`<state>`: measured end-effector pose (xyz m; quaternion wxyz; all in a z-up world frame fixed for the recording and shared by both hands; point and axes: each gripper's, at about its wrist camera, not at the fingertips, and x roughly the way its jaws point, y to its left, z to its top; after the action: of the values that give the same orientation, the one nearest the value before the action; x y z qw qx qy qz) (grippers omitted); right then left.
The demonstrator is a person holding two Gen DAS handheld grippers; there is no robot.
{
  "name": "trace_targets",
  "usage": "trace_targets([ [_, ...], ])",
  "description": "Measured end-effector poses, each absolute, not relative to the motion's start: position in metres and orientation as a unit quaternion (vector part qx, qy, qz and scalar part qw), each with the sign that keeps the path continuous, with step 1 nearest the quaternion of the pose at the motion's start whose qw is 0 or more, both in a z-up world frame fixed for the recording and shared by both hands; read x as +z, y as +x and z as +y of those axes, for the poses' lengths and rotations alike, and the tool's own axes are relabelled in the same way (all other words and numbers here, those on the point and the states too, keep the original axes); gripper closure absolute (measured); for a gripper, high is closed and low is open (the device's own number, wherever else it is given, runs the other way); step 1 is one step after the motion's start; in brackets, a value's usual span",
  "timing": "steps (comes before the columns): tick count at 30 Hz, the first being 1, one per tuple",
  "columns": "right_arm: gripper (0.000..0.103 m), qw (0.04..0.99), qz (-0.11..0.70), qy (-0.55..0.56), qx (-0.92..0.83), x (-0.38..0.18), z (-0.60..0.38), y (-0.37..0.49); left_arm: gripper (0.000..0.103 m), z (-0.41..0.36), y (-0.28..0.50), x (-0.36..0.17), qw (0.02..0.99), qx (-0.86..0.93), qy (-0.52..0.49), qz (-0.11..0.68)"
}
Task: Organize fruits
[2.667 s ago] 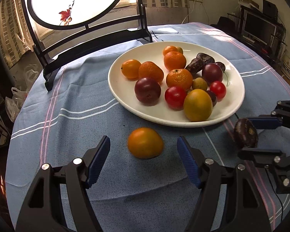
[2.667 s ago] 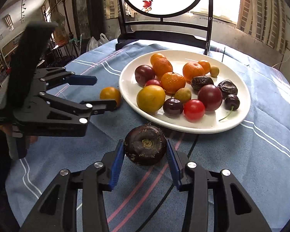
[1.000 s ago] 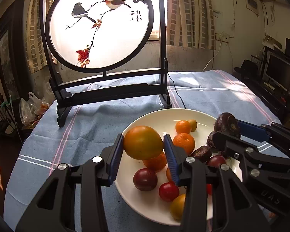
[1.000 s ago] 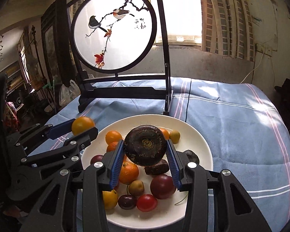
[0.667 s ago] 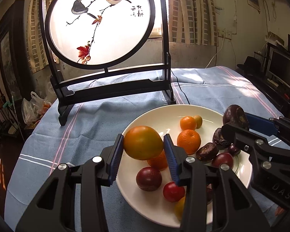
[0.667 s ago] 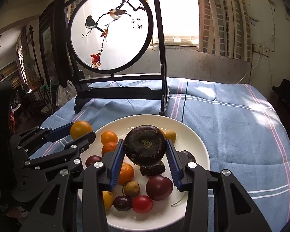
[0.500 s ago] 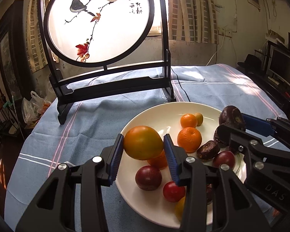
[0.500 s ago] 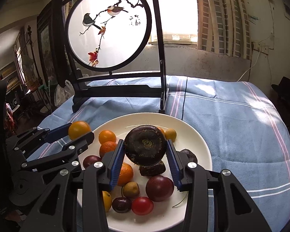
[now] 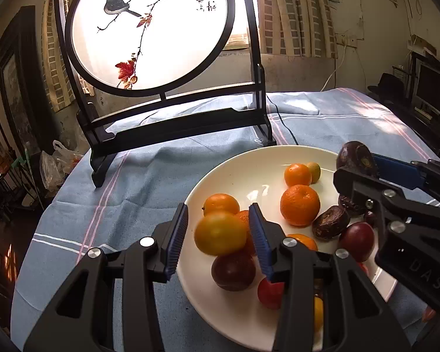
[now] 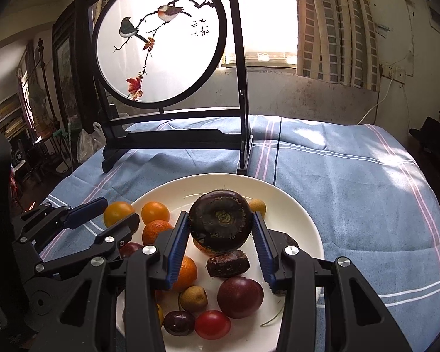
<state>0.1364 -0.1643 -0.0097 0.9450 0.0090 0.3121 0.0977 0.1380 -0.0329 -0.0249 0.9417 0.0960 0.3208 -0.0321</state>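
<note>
Since the earlier frames both grippers have carried their fruit from the tablecloth point(image 10: 352, 193) to above the white plate point(image 9: 228, 176). The left gripper point(image 9: 218, 234) is clamped on the orange-yellow fruit point(image 9: 220, 233), held between its fingers. The right gripper point(image 10: 220, 234) is clamped on the dark round fruit point(image 10: 220, 223). Other fruits lie on the plate below both pairs of fingers.

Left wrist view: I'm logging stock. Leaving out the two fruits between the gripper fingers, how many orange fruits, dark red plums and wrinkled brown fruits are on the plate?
orange fruits: 5
dark red plums: 2
wrinkled brown fruits: 2
total: 9
</note>
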Motion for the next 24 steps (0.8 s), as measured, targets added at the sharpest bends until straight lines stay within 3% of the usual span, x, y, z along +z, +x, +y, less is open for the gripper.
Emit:
trace_targets([
  [6,0.059,0.944,0.314,0.007,0.098,-0.012,-0.163,0.141,0.06,-0.037,0.136,-0.024,0.944,-0.035,0.105,0.311],
  [7,0.053,0.944,0.315,0.006,0.101,-0.012,-0.162,0.142,0.052,-0.037,0.135,-0.024,0.945,-0.034,0.105,0.308],
  [8,0.036,0.945,0.312,0.006,0.094,-0.012,-0.162,0.141,0.04,-0.036,0.134,-0.023,0.947,-0.028,0.106,0.302],
  [9,0.032,0.95,0.3,0.008,0.086,-0.01,-0.163,0.138,0.035,-0.036,0.133,-0.022,0.949,-0.024,0.107,0.294],
  [20,0.027,0.962,0.253,0.033,0.095,0.024,-0.17,0.107,0.032,-0.029,0.121,-0.004,0.956,-0.025,0.096,0.276],
  [24,0.016,0.973,0.216,0.045,0.069,0.045,-0.179,0.071,0.014,-0.018,0.096,0.019,0.966,-0.024,0.077,0.246],
])
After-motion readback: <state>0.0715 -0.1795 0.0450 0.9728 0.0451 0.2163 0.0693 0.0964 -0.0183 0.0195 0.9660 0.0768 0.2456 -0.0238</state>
